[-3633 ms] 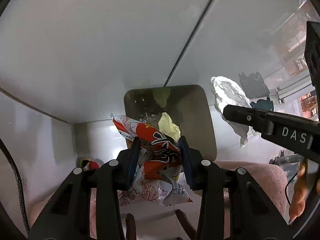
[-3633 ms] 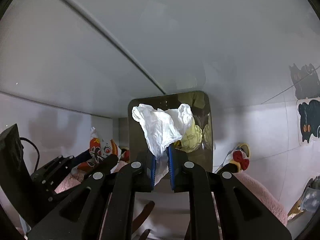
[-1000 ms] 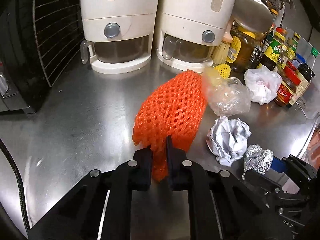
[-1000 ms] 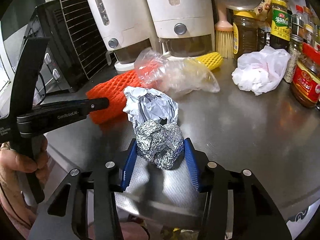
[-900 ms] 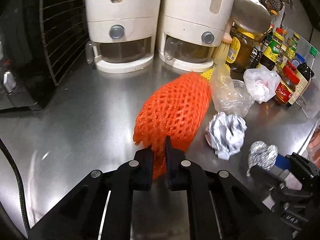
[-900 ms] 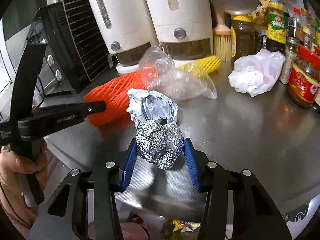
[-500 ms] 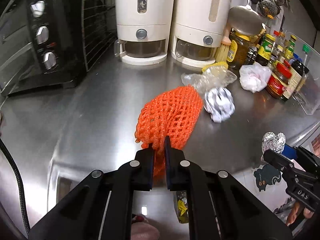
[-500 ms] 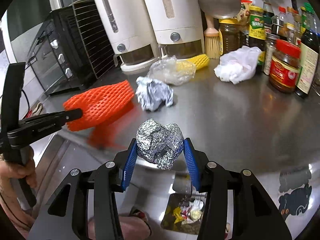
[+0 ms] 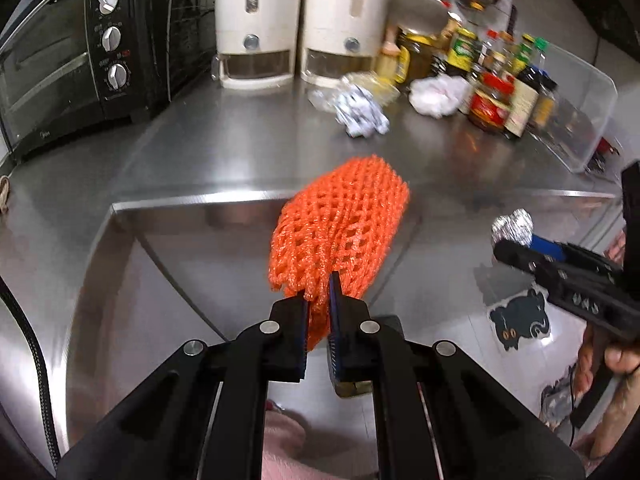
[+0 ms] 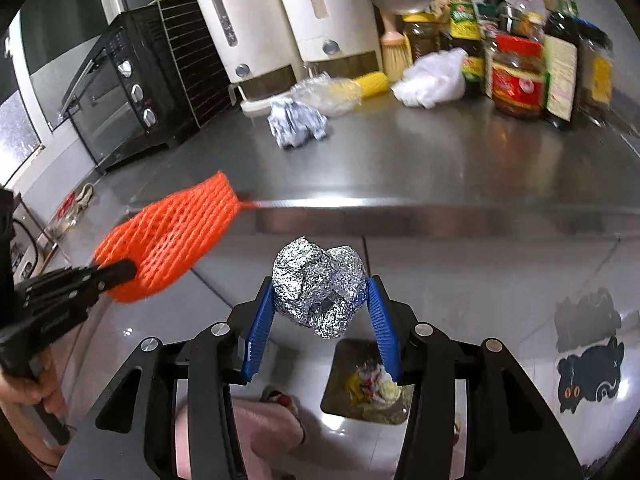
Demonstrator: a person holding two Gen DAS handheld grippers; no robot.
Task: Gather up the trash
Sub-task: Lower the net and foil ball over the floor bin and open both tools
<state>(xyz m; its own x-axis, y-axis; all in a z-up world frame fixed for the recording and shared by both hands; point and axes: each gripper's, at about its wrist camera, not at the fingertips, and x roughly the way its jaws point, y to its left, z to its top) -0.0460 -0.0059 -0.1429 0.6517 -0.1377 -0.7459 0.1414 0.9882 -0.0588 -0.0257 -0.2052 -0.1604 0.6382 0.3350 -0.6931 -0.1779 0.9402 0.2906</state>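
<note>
My left gripper (image 9: 319,312) is shut on an orange foam fruit net (image 9: 340,224) and holds it in the air in front of the steel counter's edge; the net also shows in the right wrist view (image 10: 172,236). My right gripper (image 10: 320,312) is shut on a crumpled foil ball (image 10: 318,292), held above an open trash bin (image 10: 366,384) on the floor with wrappers inside. On the counter lie a crumpled grey paper wad (image 10: 296,120), a clear plastic bag (image 10: 324,92) and a white plastic bag (image 10: 432,80).
The steel counter (image 10: 440,168) carries a black toaster oven (image 10: 116,92), two white dispensers (image 10: 280,20), a yellow foam net (image 10: 372,80), a brush and several sauce jars (image 10: 516,80). A clear plastic tub (image 9: 576,120) stands at its right end. Cat stickers mark the floor.
Both grippers have pulled back from the counter and away from its edge, carrying the orange net and the foil ball. The trash bin on the floor now shows under the right gripper.
</note>
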